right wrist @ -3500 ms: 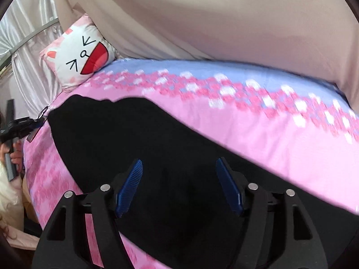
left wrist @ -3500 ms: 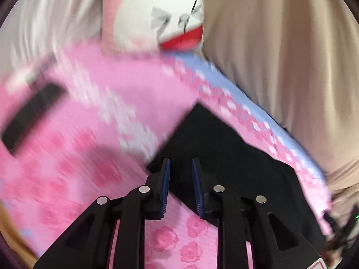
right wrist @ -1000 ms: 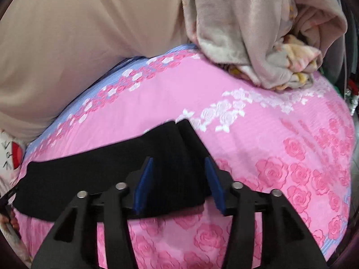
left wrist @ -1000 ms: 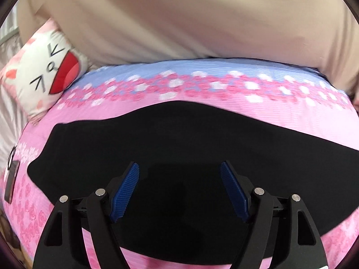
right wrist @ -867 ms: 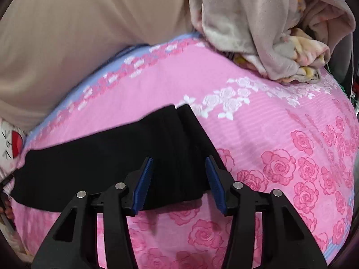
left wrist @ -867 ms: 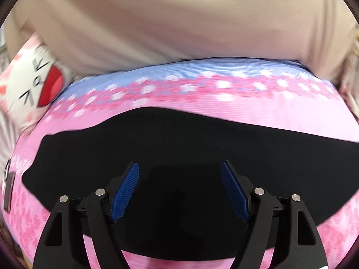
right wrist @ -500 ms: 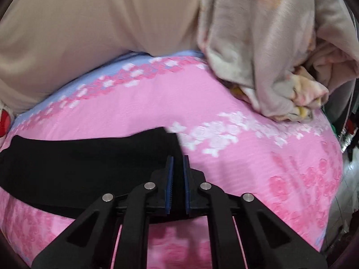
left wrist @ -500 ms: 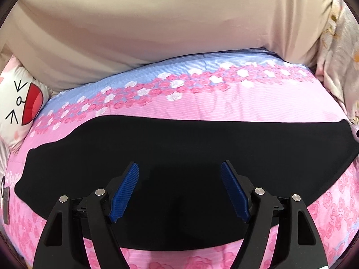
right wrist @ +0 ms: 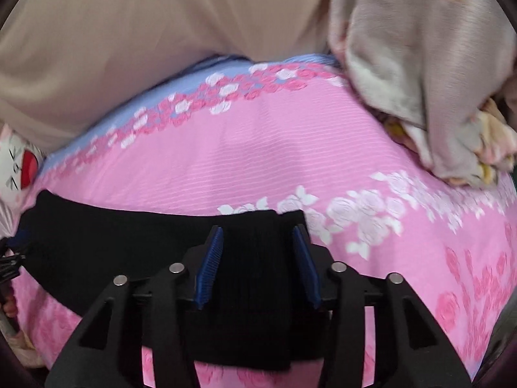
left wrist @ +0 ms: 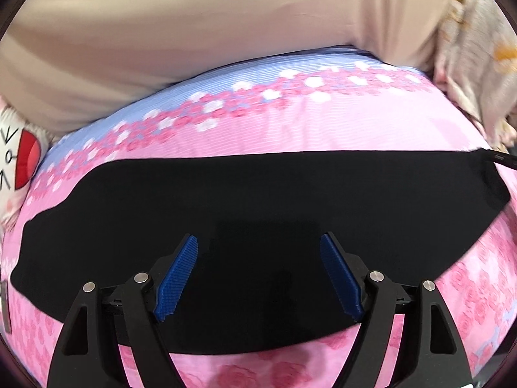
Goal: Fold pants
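Black pants [left wrist: 258, 200] lie flat in a long strip across a pink rose-print bed cover [left wrist: 290, 123]. My left gripper [left wrist: 258, 274] is open, its blue pads spread wide over the middle of the pants. In the right wrist view my right gripper [right wrist: 258, 258] is open, its pads either side of the ribbed right end of the pants [right wrist: 258, 252], which passes between the fingers. The rest of the pants runs off to the left [right wrist: 97, 236].
A beige curtain [left wrist: 194, 32] hangs behind the bed. A cat-face cushion [left wrist: 16, 161] sits at the far left. A heap of grey and floral bedding [right wrist: 420, 64] lies at the back right. The bed cover [right wrist: 258, 148] has a blue band at the back.
My right gripper, shut on the pants' right end half a second ago, has opened. The left gripper stays open over the middle, its view shifted slightly right.
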